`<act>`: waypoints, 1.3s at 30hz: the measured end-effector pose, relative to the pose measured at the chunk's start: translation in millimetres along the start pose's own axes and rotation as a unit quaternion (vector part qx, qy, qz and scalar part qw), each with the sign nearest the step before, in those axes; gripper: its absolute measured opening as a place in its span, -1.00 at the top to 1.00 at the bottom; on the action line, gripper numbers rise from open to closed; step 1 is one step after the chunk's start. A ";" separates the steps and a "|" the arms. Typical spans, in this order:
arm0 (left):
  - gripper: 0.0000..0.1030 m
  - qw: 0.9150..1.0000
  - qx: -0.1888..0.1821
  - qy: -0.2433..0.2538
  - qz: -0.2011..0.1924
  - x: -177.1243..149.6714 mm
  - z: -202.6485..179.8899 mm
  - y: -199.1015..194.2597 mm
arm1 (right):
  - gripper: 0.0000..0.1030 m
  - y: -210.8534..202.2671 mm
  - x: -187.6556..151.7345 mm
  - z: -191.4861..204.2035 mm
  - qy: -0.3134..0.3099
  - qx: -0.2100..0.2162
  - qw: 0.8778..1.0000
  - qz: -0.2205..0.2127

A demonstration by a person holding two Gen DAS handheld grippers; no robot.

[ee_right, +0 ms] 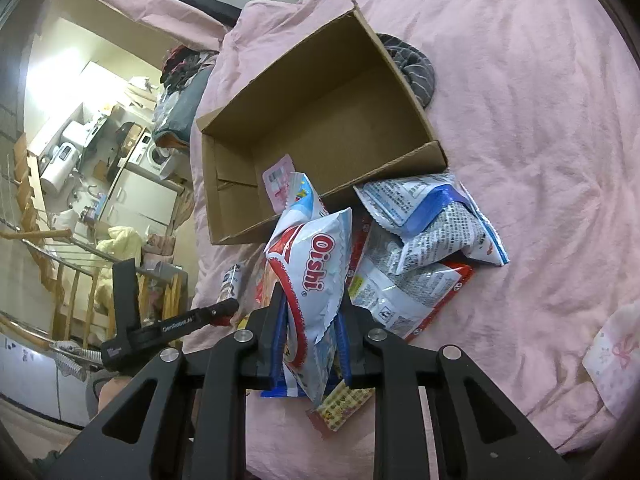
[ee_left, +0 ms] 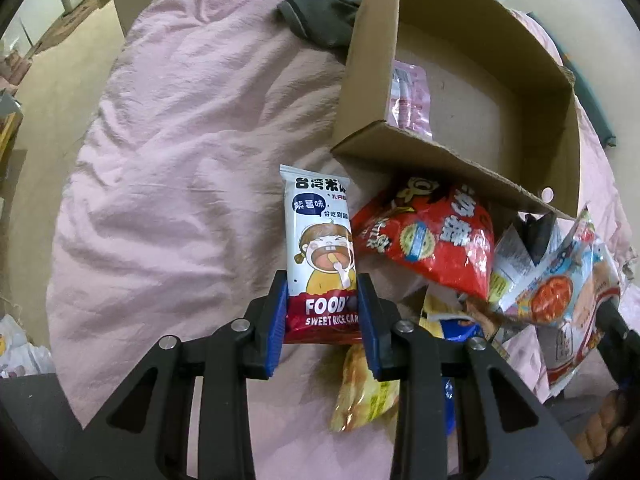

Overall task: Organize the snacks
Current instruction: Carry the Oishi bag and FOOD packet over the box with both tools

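A white and red sweet rice cake packet [ee_left: 320,220] lies on the pink bed sheet, and my left gripper [ee_left: 323,280] is shut on its lower end, blue pads against both sides. My right gripper [ee_right: 312,300] is shut on a white and red Oishi bag [ee_right: 316,256] and holds it above the snack pile, in front of the open cardboard box [ee_right: 280,68]. The box [ee_left: 440,8] holds one pink packet [ee_right: 278,178]. A red bag [ee_left: 432,236] leans against the box's near wall.
More snack bags are heaped by the box: a blue and white one [ee_right: 436,216] and a yellow one [ee_left: 364,392]. A grey cloth [ee_left: 320,16] lies behind the box. The pink sheet [ee_left: 180,140] spreads wide to the left, where the bed ends.
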State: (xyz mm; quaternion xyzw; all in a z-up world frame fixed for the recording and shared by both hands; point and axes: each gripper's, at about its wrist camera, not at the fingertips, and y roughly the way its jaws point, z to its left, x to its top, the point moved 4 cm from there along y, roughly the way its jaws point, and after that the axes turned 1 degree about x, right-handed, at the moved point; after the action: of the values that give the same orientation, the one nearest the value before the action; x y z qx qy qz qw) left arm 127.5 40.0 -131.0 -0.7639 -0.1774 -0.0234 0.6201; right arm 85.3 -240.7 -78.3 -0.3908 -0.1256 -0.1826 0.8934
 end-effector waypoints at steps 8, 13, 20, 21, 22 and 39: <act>0.44 0.998 0.041 0.025 -0.036 -4.3 4.4 -16.3 | 0.56 1.7 -0.8 6.3 -0.015 0.002 1.000 0.002; 0.44 0.997 0.050 0.024 -0.052 -2.0 6.3 -21.8 | 0.56 -1.0 1.5 11.2 -0.026 0.009 1.000 -0.004; 0.44 0.991 0.048 0.044 -0.120 3.1 -8.2 -54.8 | 0.56 -16.8 6.9 18.6 -0.033 0.036 0.998 -0.038; 0.44 0.989 0.045 0.048 -0.130 4.2 -11.7 -60.9 | 0.56 -20.6 9.2 20.3 -0.034 0.042 0.998 -0.046; 0.44 0.988 0.042 0.051 -0.141 6.1 -15.9 -68.0 | 0.56 -23.1 10.9 21.4 -0.035 0.045 0.997 -0.051; 0.44 0.965 0.032 0.129 -0.225 49.7 -72.6 -114.0 | 0.57 -23.1 72.8 39.0 -0.044 0.050 0.993 -0.101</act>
State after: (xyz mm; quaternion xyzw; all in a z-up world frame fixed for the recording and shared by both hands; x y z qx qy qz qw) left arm 153.2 1.8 5.4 -0.6748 -0.2636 -0.2550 0.6404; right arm 137.9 -242.8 -10.6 -0.3386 -0.2129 -0.2477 0.8824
